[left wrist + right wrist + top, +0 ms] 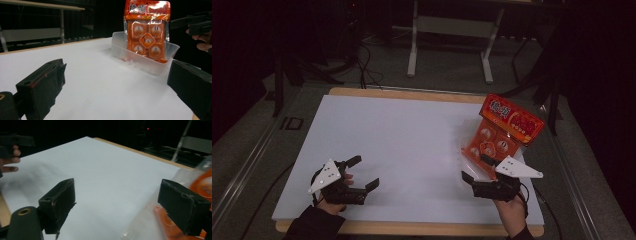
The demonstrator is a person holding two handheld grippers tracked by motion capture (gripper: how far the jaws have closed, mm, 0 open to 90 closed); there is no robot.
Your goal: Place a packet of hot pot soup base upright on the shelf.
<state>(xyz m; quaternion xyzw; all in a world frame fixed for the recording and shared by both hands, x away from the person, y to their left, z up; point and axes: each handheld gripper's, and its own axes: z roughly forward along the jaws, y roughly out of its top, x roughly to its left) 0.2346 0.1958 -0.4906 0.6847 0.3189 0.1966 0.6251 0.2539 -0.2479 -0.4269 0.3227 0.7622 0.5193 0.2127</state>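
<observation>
Holding both sets of jaws wide apart, I grip nothing. My right gripper [476, 171] sits at the near right of the white table [402, 145], one of its jaws just beside the clear plastic tray [152, 66]; whether it touches the tray I cannot tell. An orange snack packet [504, 130] stands in that tray, leaning back against its far wall, the red top strip with lettering rising above the rim. My left gripper [364, 172] rests low at the near left, well apart from the tray, its jaws pointing across the bare tabletop toward the packet. Beyond the table's far edge stands a grey metal frame [449, 37] on a dark floor.
</observation>
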